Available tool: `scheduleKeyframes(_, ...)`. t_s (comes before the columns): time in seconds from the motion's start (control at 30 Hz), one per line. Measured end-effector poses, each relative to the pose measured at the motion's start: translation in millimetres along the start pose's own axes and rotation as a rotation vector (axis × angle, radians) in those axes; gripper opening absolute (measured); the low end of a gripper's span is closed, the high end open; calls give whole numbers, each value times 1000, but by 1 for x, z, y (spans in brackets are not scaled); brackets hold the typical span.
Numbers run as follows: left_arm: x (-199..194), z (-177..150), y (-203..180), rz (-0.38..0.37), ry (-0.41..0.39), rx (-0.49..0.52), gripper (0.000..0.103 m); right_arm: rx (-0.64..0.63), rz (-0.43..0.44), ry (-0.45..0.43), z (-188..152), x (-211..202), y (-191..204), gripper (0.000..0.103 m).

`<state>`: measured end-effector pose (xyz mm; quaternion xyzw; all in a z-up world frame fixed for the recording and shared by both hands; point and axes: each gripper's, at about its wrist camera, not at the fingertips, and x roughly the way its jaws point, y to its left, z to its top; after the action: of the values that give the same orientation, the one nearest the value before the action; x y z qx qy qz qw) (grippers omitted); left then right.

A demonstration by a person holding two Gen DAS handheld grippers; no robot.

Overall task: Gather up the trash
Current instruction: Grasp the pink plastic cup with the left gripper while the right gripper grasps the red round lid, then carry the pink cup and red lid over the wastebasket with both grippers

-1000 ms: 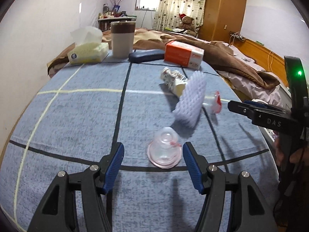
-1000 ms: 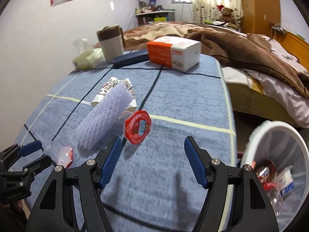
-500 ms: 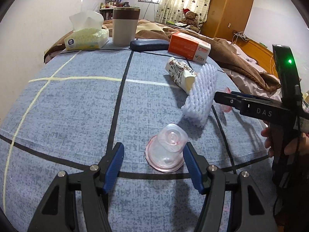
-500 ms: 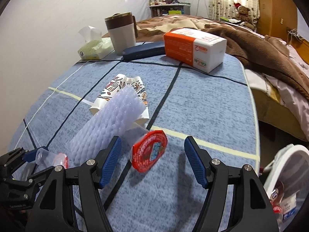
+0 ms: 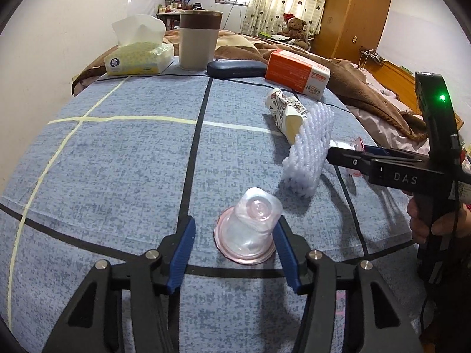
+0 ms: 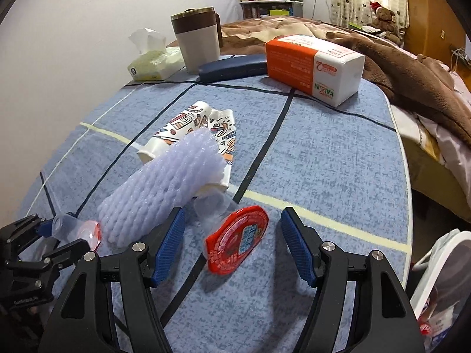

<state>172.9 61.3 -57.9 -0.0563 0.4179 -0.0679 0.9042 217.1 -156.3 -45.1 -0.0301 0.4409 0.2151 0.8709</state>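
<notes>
Left tongs (image 5: 234,245): closing around an upturned clear cup (image 5: 250,229) at the counter's (image 5: 117,161) near edge, right pad touching it, left pad apart. Right tongs (image 6: 232,245): closing around a red-lidded cup (image 6: 235,242) lying near the right edge, pads not pressing.

A home bedroom is showing: a bed under a rumpled brown blanket (image 5: 347,79), a tall wooden wardrobe (image 5: 353,14), heart-patterned curtains (image 5: 282,0).
</notes>
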Motion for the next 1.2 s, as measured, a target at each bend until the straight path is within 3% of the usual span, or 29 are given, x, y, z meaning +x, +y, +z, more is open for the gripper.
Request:
scheduleKeyframes(0.03, 0, 0, 1, 2, 0, -3, 52, -5, 1, -1, -1, -1, 2, 55)
scheduleKeyframes(0.1, 0, 0, 2, -1, 0, -9, 48, -14, -15, -1, -2, -1, 4, 49)
scheduleKeyframes(0.2, -1, 0, 3, 2, 2, -9, 42, -25, -26, -12, -5, -5, 6, 49)
scheduleKeyframes(0.67, -16, -2, -5, -2, -26, 8, 42, 26, -50, -79, -19, -31, 6, 49)
scheduleKeyframes(1.2, -53, 4, -52, -32, -111, 120, 42, 114, -116, -196, -42, -92, -18, 49)
